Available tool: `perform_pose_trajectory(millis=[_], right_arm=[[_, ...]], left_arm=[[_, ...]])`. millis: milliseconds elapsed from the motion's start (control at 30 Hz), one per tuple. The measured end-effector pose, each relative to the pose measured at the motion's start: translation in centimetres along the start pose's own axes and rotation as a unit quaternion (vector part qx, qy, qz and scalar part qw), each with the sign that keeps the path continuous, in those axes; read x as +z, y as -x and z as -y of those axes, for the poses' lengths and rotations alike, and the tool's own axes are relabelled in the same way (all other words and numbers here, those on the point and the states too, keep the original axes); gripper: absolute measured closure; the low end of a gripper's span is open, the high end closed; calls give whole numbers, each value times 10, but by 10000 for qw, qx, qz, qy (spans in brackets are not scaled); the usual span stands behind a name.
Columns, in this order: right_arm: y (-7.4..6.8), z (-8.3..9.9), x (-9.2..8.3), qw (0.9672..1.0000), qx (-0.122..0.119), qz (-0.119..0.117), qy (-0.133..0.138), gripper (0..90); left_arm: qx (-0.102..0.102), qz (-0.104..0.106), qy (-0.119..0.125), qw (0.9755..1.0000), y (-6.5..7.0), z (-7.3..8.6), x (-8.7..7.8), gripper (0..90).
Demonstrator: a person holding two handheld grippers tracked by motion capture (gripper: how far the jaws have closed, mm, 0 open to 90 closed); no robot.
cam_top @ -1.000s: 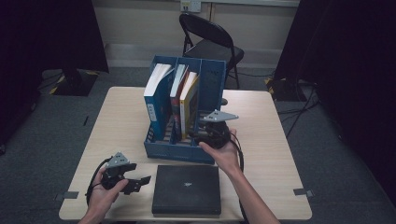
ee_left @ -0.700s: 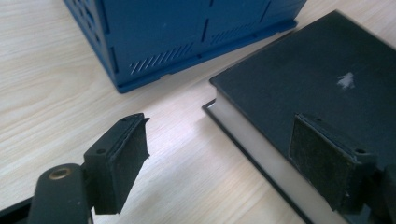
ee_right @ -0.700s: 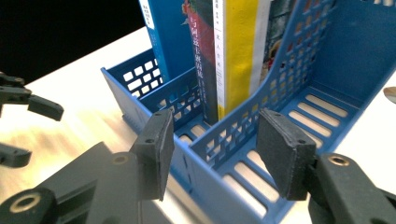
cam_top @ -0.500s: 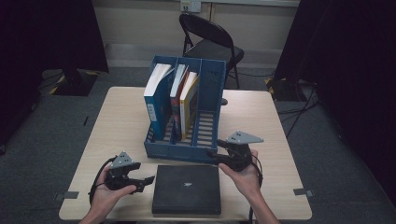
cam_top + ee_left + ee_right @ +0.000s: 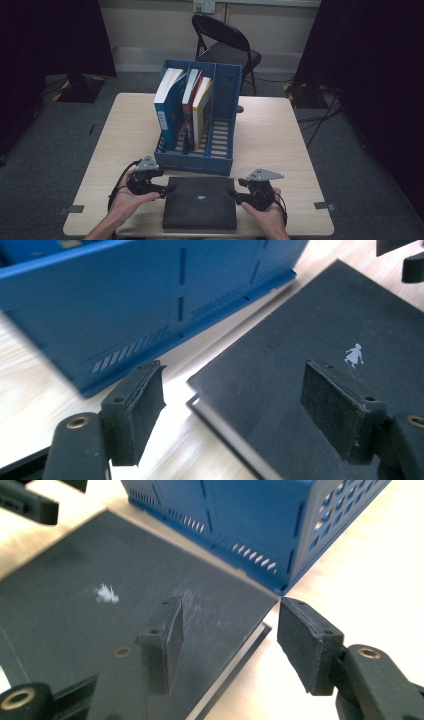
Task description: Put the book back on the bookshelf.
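The flat black hardcover book (image 5: 200, 201) lies between both grippers — left gripper (image 5: 167, 189) and right gripper (image 5: 235, 196) unclenched, straddling opposite edges.

A pale wooden table (image 5: 280, 135) carries it all, and right at the near edge lies a flat black book (image 5: 200, 202), cover up, with a small white figure printed on it. Just behind that stands a blue three-slot file rack (image 5: 222, 100), its front wall close to the black book's far edge. The rack's base sits squarely on the wood, with bare tabletop stretching away on both sides
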State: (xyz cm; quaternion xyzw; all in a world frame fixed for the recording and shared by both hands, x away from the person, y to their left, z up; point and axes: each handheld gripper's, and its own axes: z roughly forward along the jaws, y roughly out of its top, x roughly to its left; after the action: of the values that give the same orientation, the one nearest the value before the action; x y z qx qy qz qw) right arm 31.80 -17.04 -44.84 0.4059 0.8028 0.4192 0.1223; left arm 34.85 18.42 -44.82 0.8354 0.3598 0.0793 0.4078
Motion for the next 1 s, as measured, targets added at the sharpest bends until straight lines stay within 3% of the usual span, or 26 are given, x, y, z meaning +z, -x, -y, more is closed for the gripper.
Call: perform_pose_trajectory(millis=[167,233,267,367,433,467,600,700,833,1000], right_arm=[[-6,7,6,9999,-77,-103,-52,434],[-10,10,11,9996,-164,-70,-197,430],[-9,10,13,9997,-119,-100,-207,424],[-8,11,14,9997,-57,-121,-193,419],[-6,12,14,9997,11,-150,-180,416],[-6,13,15,9997,49,-170,-163,415],[-5,12,16,9995,66,-201,-221,417],[-5,11,16,9994,58,-203,-259,417],[-6,9,20,9993,-4,-270,-245,429],[-8,2,30,9988,-112,-413,-236,447]], left_arm=[[64,42,-49,10000,4,-4,12,293],[88,110,-68,9999,6,-3,17,286],[198,96,-32,9998,8,-2,20,277],[167,187,62,9997,9,-2,21,275],[172,129,99,9997,10,-1,23,281],[286,69,97,9995,10,-1,24,292],[352,73,113,9993,7,2,30,300],[256,146,111,9995,6,2,30,295],[140,431,-77,9989,2,4,26,321],[328,447,-198,9983,10,7,19,351]])
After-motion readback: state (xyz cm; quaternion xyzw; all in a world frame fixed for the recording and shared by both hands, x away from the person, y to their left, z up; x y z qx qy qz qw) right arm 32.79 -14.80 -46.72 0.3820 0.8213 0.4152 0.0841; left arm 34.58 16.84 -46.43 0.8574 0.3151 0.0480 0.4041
